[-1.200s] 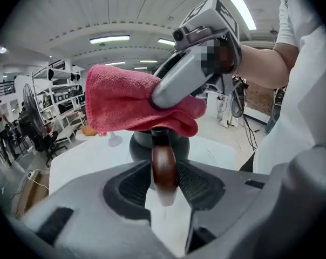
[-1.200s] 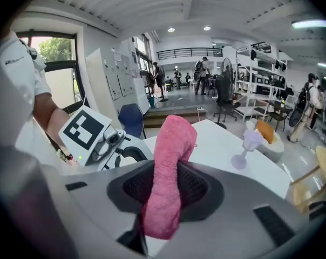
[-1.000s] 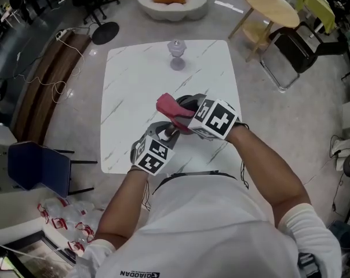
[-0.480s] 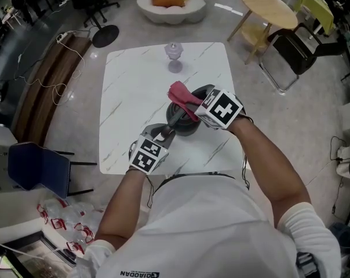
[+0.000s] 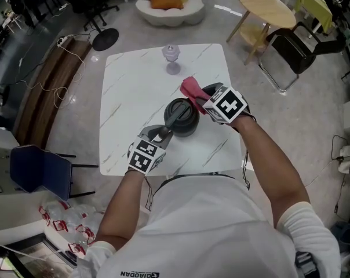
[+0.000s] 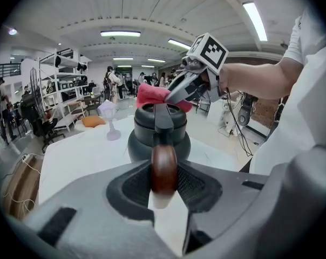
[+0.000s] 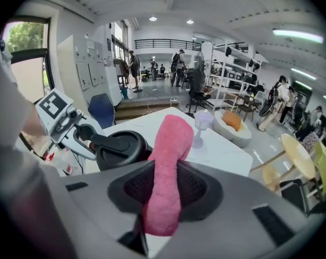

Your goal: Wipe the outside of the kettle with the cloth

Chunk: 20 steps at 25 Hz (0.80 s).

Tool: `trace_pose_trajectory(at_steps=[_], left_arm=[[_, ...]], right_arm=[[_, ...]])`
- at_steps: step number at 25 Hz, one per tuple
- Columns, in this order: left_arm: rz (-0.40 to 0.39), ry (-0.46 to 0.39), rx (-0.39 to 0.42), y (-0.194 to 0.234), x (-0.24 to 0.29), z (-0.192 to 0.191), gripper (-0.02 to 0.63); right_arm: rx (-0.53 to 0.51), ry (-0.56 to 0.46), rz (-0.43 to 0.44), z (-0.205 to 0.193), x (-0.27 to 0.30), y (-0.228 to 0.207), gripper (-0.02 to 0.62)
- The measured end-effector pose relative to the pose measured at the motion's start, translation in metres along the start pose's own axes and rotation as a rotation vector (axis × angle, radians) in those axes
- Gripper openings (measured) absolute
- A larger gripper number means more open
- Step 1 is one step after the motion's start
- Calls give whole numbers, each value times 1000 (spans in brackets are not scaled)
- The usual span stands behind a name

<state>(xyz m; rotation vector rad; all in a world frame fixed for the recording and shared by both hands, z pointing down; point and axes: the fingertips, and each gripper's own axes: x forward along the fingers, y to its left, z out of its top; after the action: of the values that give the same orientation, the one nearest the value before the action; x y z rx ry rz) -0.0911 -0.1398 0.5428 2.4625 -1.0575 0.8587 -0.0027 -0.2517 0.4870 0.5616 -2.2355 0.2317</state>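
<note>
In the head view the marker cube [image 5: 142, 157] and body of the left gripper [image 5: 159, 135], whose jaws have just been closing on the handle [image 5: 168, 127], cover its pads and the handle's near end. The right gripper [image 5: 203, 99] hides its own pads there too. With the cloth [image 5: 192, 89] it covers the far right side of the kettle [image 5: 181, 119], so whether cloth meets kettle cannot be told. In the left gripper view the gripper's body hides the kettle's base. In the right gripper view the cloth hides part of the kettle. The person [image 5: 210, 225] is cut off by the bottom edge. The glass [image 5: 171, 57] is too small for detail.
</note>
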Motion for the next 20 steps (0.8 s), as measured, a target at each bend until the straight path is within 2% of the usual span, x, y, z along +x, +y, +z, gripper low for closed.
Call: trace_pose_trajectory(at_steps=[2, 5, 8, 10, 12, 15, 20], left_arm=[[-8, 1, -7, -1, 0, 0, 106], [-20, -2, -16, -2, 1, 0, 104], [-19, -21, -55, 5, 0, 3, 104], [-21, -38, -108, 13, -2, 5, 104], [-28, -52, -171, 23, -4, 8, 104], [-52, -48, -234, 36, -5, 13, 104], [-90, 8, -246, 47, 0, 22, 106]], right_arm=[[41, -44, -38, -9, -8, -9, 110], [154, -165, -54, -15, -30, -15, 110], [280, -319, 5, -13, -57, -4, 112], [299, -387, 64, -12, -69, 15, 112], [237, -396, 112, -13, -71, 40, 112], [88, -342, 146, -12, -54, 75, 112], [-85, -326, 45, 23, -19, 90, 114]])
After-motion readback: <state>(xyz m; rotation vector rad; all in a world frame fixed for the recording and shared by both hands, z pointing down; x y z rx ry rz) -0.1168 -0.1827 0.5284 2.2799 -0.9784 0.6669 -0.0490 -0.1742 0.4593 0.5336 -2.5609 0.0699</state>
